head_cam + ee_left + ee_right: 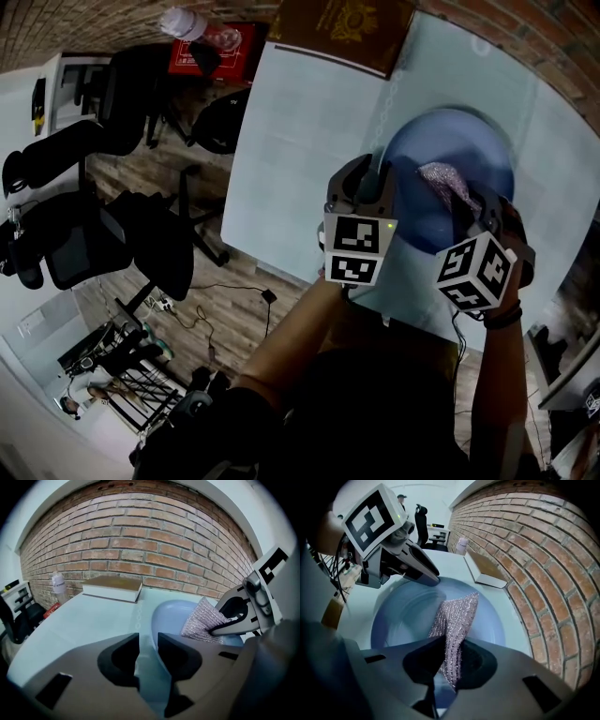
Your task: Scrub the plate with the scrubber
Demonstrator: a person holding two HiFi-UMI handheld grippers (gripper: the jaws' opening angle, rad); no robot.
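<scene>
Head view is showing black office chairs (112, 234) standing on a wood floor at far left, and a clear bottle (187, 23) standing by a red item at the top. To their right, a brown book (342, 28) is lying at the far edge of the pale blue table (291, 141).

The left gripper (375, 180) is reaching in over the table's near edge to the left rim of the blue plate (469, 141), which is sitting on the table toward its right side. In the left gripper view the jaws are standing almost together, with only a thin slot between the pads. The rim of the plate (171, 616) is running through that slot, so the left gripper (147, 644) is pinching the rim. Beyond it, the bottle (58, 584) and the book (112, 588) are showing near the brick wall (140, 541).

Further right, the silvery-pink mesh scrubber (442, 178) is hanging over the inside of the plate, held by the right gripper (466, 211). In the right gripper view, the right gripper (450, 651) is clamping its jaws tight on the near end of the scrubber (457, 616) — the pads are pressing into the mesh. The free end is sticking forward over the hollow of the plate (403, 616). Whether that end is touching the surface cannot be told. The tip of the left gripper (433, 579) is resting on the far rim.
</scene>
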